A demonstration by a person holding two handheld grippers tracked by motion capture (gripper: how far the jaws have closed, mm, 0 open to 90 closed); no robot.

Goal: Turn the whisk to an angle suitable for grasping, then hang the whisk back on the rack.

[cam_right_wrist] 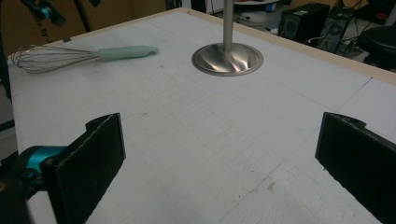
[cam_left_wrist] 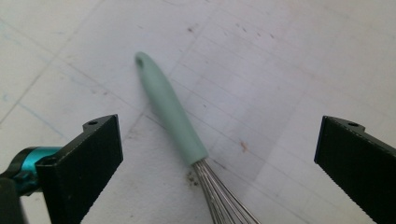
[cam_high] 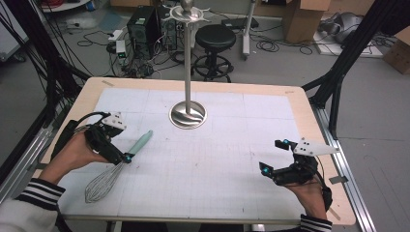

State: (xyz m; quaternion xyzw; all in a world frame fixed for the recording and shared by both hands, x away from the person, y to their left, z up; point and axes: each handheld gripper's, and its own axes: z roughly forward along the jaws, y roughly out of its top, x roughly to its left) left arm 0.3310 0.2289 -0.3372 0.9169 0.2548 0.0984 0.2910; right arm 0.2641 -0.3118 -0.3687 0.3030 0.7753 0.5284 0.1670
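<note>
One whisk (cam_left_wrist: pixel 175 119) lies between the left tongs' (cam_left_wrist: pixel 219 154) (wide-open) jaws.

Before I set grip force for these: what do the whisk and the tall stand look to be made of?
The whisk has a mint-green handle with a matte, smooth look, likely silicone or soft plastic, and thin shiny wire loops, apparently steel. The stand looks like polished metal: its round base mirrors light in bright streaks.
</note>
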